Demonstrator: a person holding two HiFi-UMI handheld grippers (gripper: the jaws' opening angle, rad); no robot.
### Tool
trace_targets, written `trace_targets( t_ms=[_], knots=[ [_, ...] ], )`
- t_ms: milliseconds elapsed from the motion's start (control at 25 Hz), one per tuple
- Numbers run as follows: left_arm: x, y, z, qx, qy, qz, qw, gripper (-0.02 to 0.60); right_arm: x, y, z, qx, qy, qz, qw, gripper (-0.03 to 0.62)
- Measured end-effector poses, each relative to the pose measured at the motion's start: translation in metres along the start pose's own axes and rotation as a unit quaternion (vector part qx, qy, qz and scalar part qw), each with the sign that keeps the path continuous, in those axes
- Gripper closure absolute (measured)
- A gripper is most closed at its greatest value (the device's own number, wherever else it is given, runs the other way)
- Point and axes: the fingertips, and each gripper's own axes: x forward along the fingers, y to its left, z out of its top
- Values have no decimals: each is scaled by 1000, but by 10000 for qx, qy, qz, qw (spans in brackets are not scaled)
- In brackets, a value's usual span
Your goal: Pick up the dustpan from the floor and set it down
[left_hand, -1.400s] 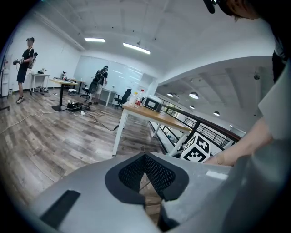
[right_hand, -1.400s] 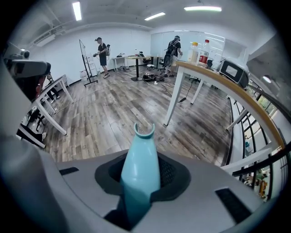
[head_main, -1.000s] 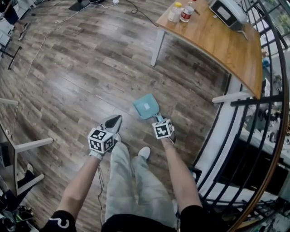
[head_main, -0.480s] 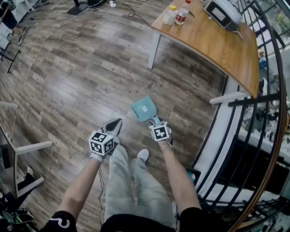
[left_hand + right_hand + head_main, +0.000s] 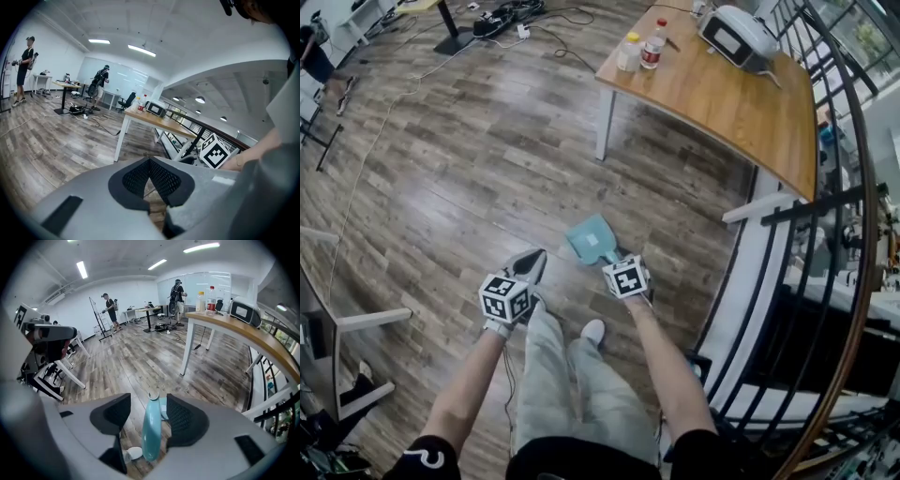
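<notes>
A teal dustpan (image 5: 589, 238) lies on the wood floor in front of the person's feet, its handle pointing back toward my right gripper (image 5: 614, 260). In the right gripper view the handle (image 5: 151, 427) stands between the jaws, close to the right pad (image 5: 180, 416), with a gap to the left pad. These jaws have just been opening and do not press on the handle. My left gripper (image 5: 530, 262) hovers left of the dustpan. Its pads (image 5: 159, 176) meet at the tip with nothing between them.
A wooden table (image 5: 722, 94) with bottles (image 5: 653, 42) and a white device (image 5: 736, 33) stands beyond the dustpan, one leg (image 5: 603, 122) nearest. A black railing (image 5: 825, 206) runs down the right. Cables (image 5: 502, 14) lie far off. A white shoe (image 5: 593, 330) is below the grippers.
The head view has tipped up, so more of the far floor and table shows. Both grippers have lifted a little. The dustpan still lies with its handle at the right gripper.
</notes>
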Motion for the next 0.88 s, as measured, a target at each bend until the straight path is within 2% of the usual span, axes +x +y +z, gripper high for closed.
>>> trace_targets(
  t_ms=[160,360,600,880],
  knots=[
    [-8,-13,38,139,-165,-40,9998,584,-38,-4,26,36,-335,-11,9994,379],
    [-29,-31,87,238,-402,-15,9989,584,-95,-13,61,24,-819,-200,9964,462],
    [-60,-58,134,358,-684,36,9970,584,-155,-18,84,6,-1169,-327,9926,579],
    [-93,-92,171,464,-953,-5,9944,584,-226,-7,117,-168,-1623,-197,9864,597]
  ],
)
